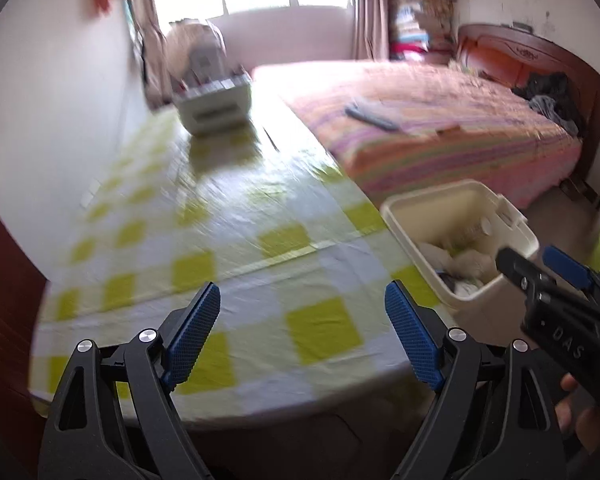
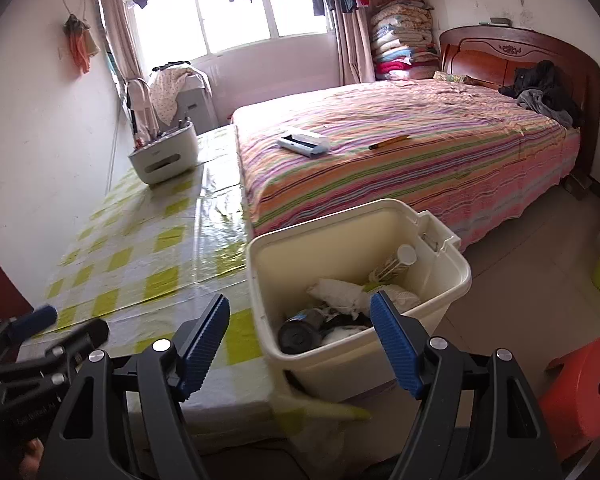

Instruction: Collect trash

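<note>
Closest to me, my left hand-held gripper [image 1: 302,334] hangs over the near edge of the surface [image 1: 228,240], its blue pads spread wide with nothing between them; below it I see only the yellow-and-white checked cloth. My right hand-held gripper [image 2: 300,344] is also released, jaws apart and empty, and it sits above the near rim of the cream bin [image 2: 440,300]. In the left wrist view, which is blurred, I can see that right gripper coming in from the right edge, just beside the bin, with a bit of the person's hand [image 1: 580,408] behind it.

The bin stands touching the right edge of the surface. Inside it lies the collected trash: a dark can [image 2: 300,330] on its side at the near wall, crumpled white paper [image 2: 336,294] in the middle, and a pale tube with a round cap [image 2: 398,262] leaning against the far wall. An orange stool [image 2: 584,392] is on the floor to the bin's right.

Further along the surface, near the wall, sits a white holder [image 2: 166,158] with tools sticking up. The bed [image 2: 440,160] with its striped cover runs beside the surface; a white flat device [image 2: 303,142] and a yellow pencil [image 2: 388,142] lie on it, well apart from the bin. Dark clothes [image 2: 540,84] are heaped by the headboard.
</note>
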The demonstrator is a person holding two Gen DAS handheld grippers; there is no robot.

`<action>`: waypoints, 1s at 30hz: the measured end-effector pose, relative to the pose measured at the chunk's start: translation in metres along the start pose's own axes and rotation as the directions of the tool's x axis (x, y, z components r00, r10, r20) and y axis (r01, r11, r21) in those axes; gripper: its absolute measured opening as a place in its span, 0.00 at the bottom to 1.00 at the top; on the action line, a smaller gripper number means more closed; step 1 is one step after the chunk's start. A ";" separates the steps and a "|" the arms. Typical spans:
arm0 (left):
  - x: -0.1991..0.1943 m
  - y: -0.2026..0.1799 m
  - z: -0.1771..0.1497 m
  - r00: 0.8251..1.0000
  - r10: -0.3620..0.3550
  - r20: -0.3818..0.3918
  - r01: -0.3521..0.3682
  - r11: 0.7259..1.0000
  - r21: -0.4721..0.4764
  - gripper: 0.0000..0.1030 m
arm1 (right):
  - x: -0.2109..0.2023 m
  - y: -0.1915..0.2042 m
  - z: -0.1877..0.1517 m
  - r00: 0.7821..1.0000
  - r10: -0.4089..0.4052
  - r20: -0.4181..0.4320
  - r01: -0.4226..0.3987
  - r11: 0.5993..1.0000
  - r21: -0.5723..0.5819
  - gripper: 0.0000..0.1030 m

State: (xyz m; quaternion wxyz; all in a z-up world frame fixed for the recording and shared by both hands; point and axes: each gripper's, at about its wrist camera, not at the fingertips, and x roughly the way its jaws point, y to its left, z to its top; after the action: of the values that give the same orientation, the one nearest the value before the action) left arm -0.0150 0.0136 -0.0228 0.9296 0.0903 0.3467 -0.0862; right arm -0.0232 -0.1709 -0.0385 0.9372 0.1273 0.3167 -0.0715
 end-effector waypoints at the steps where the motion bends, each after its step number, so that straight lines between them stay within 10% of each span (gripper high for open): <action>1: -0.004 0.003 -0.002 1.000 0.002 0.010 -0.002 1.000 0.003 0.81 | -0.004 0.007 -0.004 1.000 -0.007 -0.004 0.007 1.000 -0.007 0.69; 30: 0.001 0.012 -0.015 0.990 -0.033 -0.136 0.031 0.999 -0.021 0.86 | -0.004 0.037 -0.013 0.998 -0.026 -0.056 0.022 0.998 -0.064 0.69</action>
State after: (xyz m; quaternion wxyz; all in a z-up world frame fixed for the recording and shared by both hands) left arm -0.0210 0.0291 -0.0338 0.9030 0.0817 0.4117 -0.0914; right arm -0.0265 -0.1319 -0.0391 0.9305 0.0956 0.3468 -0.0688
